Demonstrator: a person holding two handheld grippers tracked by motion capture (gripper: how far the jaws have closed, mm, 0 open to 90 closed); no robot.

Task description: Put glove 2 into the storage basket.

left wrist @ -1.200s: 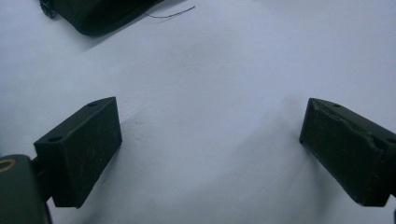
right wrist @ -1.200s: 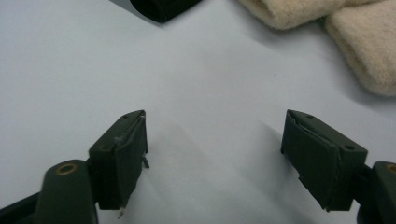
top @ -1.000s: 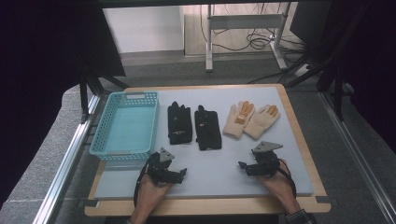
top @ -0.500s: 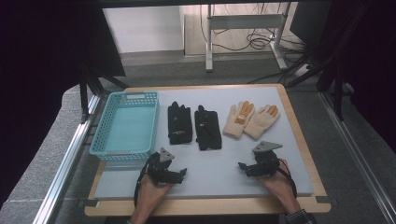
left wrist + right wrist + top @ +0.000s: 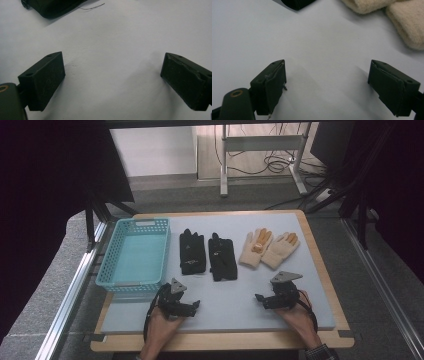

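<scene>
basket (image 5: pixel 136 255): light blue, up and left of the left gripper, near it, at the table's left edge.
left gripper (image 5: pixel 196 306): low on the white table (image 5: pixel 235 295), held in a hand (image 5: pixel 159 330) (forearm enters from the bottom). Jaws stand wide apart in the left gripper view (image 5: pixel 112 82), nothing between them, bare table under them.
black gloves (image 5: pixel 207 254): a pair side by side, flat, just ahead of the left gripper and a bit to its right, apart from it. One cuff (image 5: pixel 53 7) shows at the top left of the left gripper view.
cream gloves (image 5: pixel 269 248): a pair with orange patches, overlapping, ahead of the right gripper and apart from it. Fuzzy cuffs (image 5: pixel 409 20) at the top right of the right gripper view.
right gripper (image 5: pixel 259 299): low on the table, in the other hand (image 5: pixel 297 320), tips pointing toward the left gripper. Jaws wide apart (have just been opening), empty, plain table between them (image 5: pixel 327 82).
</scene>
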